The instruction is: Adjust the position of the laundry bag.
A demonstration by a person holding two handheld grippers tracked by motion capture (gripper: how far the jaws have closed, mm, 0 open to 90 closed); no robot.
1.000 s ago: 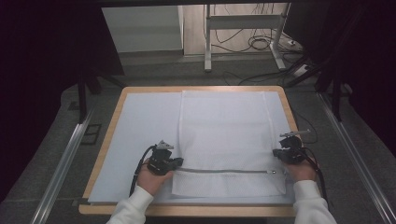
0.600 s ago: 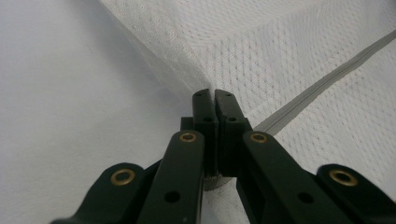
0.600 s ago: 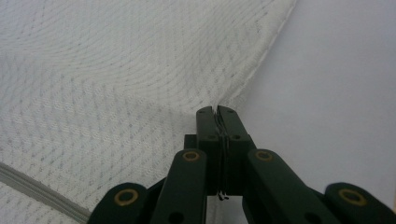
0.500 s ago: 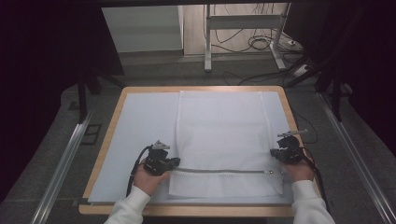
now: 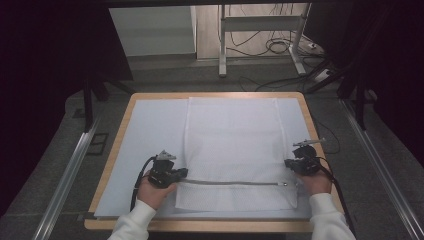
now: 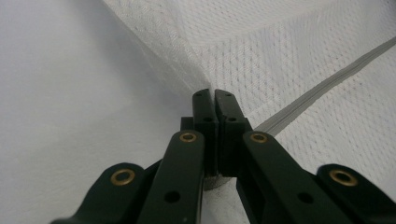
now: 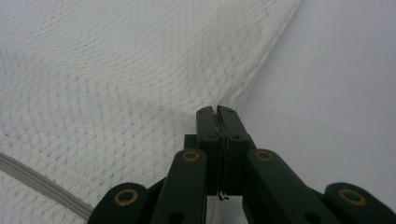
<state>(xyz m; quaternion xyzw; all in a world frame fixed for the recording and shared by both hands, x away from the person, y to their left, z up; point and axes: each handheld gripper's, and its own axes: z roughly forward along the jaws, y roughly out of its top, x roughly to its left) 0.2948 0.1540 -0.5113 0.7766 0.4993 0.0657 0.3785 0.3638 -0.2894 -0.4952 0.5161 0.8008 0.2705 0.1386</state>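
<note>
A wood-edged desk (image 5: 125,120) with a pale sheet (image 5: 150,135) over its top stands on a grey carpeted floor (image 5: 60,165). Metal rails (image 5: 67,172) run along the floor on both sides of it. Beyond the far edge stands a white metal frame (image 5: 222,45) with cables (image 5: 280,45) looped on the floor around its legs, and to the left of it a pale panel (image 5: 150,30). Dark curtains (image 5: 45,60) close in both sides, leaving the edges of the room dim while the middle is evenly lit.
</note>
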